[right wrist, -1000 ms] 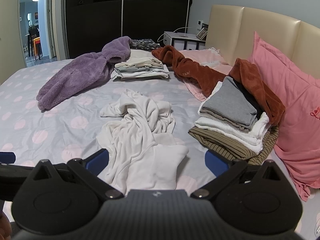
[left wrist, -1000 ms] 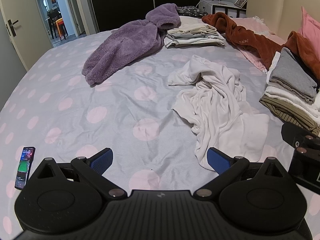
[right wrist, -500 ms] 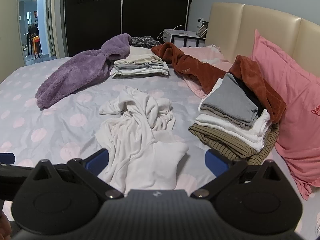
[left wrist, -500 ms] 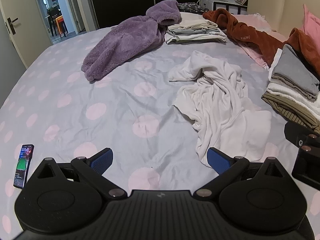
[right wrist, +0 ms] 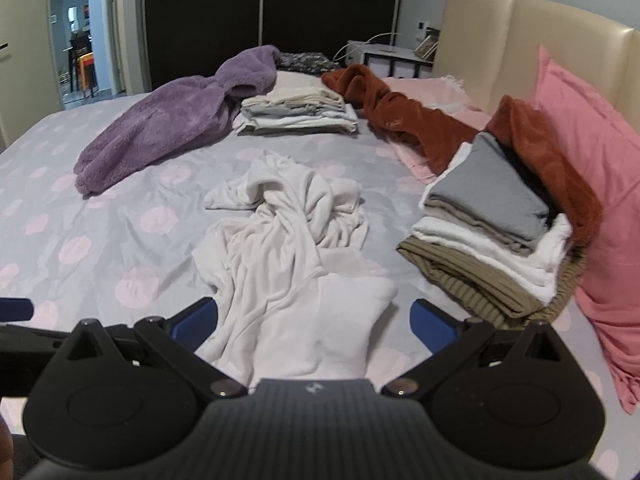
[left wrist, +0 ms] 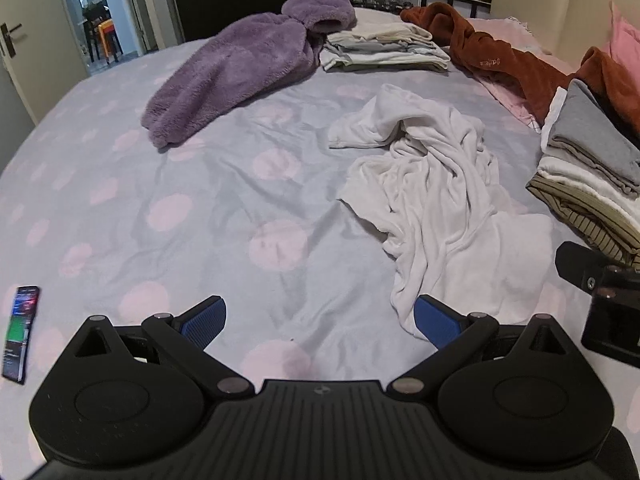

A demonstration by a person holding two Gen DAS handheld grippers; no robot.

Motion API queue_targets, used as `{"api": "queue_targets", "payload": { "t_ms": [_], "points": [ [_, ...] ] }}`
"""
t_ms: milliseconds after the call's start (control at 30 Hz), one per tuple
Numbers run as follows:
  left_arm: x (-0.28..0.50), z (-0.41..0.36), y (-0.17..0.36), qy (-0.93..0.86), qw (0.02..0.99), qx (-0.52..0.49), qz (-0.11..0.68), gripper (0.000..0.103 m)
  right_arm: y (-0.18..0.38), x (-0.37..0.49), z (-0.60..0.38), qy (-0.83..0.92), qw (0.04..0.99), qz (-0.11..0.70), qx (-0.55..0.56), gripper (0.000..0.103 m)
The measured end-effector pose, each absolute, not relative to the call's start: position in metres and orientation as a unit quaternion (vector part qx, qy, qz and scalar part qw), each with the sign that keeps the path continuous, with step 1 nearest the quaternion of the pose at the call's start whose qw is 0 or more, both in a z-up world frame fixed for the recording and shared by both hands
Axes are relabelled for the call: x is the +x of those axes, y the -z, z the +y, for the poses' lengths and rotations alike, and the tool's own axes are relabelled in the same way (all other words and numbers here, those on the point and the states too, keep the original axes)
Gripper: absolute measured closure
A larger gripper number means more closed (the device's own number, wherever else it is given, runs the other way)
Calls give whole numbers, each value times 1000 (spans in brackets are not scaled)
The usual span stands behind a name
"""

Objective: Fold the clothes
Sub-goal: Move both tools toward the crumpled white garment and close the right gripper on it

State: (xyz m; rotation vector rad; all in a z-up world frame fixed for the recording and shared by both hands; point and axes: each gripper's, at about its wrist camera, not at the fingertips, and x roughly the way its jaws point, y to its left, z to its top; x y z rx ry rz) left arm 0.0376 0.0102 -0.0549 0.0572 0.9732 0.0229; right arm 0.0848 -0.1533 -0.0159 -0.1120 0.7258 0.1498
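Grey, pink-dotted bedding [left wrist: 200, 184] carries, left to right, one phone [left wrist: 20, 332], one purple fleece [left wrist: 240, 72], one crumpled white garment [right wrist: 288, 240] at centre, two folded stacks [right wrist: 492, 236] and one rust robe [right wrist: 404, 120]. Both the left gripper [left wrist: 318, 318] and the right gripper [right wrist: 312, 316] hover with fingers spread, empty. Risk, as I judge it: pinching a bunched fold drags several layers, or bedding, along.

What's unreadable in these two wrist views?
- Phone screen, left view: too small to read.
- White garment, right view: type unclear, crumpled; near hem hidden by the right claw.
- Rust robe logo, left view: too small.
- Patterned cloth, right view: mostly behind purple robe.
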Motion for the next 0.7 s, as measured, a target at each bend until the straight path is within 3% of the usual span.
{"api": "queue_targets", "payload": {
  "t_ms": [700],
  "points": [
    [124,-5,116,26,868,28,494,1,75,183,-147,-86,917,385,-65,1]
  ]
}}
